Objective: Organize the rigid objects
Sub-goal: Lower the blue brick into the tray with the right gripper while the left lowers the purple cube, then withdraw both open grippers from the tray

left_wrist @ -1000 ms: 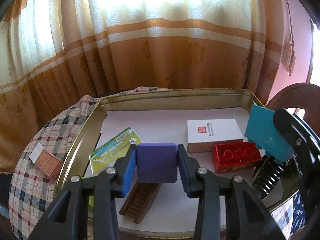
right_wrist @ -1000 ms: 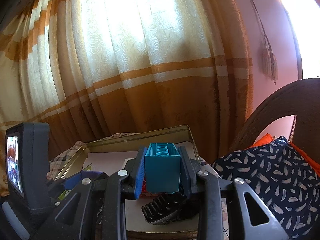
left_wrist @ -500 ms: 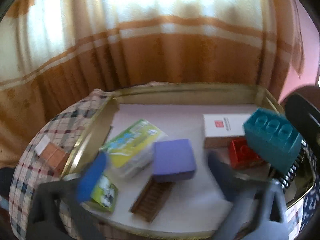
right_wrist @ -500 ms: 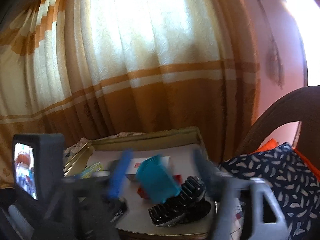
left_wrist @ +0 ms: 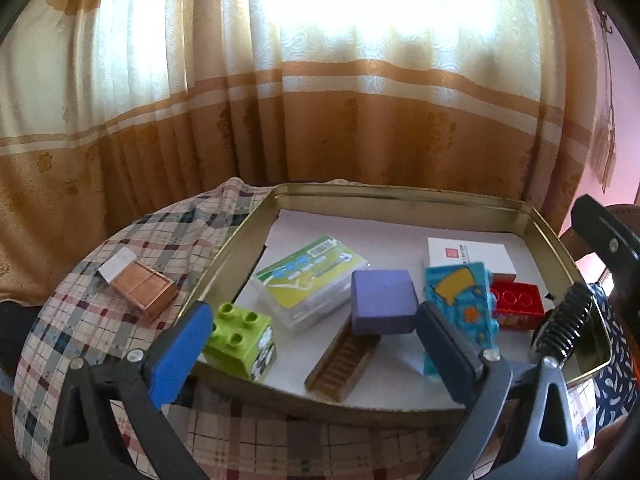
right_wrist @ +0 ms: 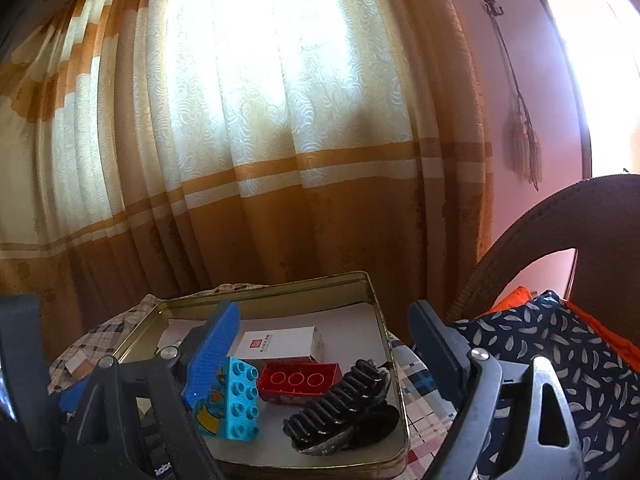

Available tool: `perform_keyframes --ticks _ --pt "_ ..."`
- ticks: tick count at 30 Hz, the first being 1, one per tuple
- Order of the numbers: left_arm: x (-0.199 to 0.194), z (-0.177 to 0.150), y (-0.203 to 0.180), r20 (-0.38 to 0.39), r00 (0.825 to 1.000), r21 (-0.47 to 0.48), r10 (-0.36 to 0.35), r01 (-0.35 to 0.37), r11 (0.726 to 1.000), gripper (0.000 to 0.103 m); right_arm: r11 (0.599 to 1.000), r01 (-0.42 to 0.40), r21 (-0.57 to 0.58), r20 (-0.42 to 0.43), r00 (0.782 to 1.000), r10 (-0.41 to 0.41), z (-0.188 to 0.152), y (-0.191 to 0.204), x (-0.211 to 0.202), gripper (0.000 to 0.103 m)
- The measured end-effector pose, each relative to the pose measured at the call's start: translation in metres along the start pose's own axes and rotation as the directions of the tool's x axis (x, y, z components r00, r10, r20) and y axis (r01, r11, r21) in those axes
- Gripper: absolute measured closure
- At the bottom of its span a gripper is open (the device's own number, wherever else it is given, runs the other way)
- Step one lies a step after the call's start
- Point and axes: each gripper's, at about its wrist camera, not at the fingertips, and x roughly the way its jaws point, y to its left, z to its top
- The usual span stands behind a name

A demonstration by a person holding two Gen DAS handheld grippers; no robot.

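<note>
A gold metal tray (left_wrist: 400, 194) holds a purple block (left_wrist: 382, 302), a teal toy brick (left_wrist: 460, 304) lying on its side, a red brick (left_wrist: 518, 310), a white box (left_wrist: 466, 254), a green-and-white packet (left_wrist: 312, 276), a brown ridged piece (left_wrist: 342, 362) and a black comb-like clip (left_wrist: 564, 326). My left gripper (left_wrist: 316, 354) is open and empty, above the tray's front edge. My right gripper (right_wrist: 324, 356) is open and empty, above the tray (right_wrist: 394, 364); the teal brick (right_wrist: 236, 400) lies below its left finger.
A lime green brick (left_wrist: 240, 338) sits at the tray's front left rim. A copper-coloured flat box (left_wrist: 142, 288) lies on the plaid cloth (left_wrist: 80, 320) to the left. Curtains hang behind. A patterned cushion (right_wrist: 560, 352) and a wicker chair (right_wrist: 580, 220) are at the right.
Both grippers opened and drew back. The left let go of the purple block, which now rests on the brown piece. The right let go of the teal brick, now lying in the tray.
</note>
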Motion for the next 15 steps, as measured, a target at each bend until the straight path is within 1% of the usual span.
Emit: perform_keyframes --ticks 8,15 --pt "-0.0040 -0.0041 0.0081 -0.015 1.000 -0.018 0.027 -0.028 0.999 0.001 1.000 0.008 -0.009 -0.001 1.000 -0.008 -0.0003 0.0013 0.0015 0.015" --pt "-0.0077 -0.0081 0.0050 -0.021 0.999 -0.001 0.046 -0.046 0.999 0.000 1.000 0.018 -0.004 -0.001 1.000 -0.018 -0.0001 -0.0007 0.0028 0.015"
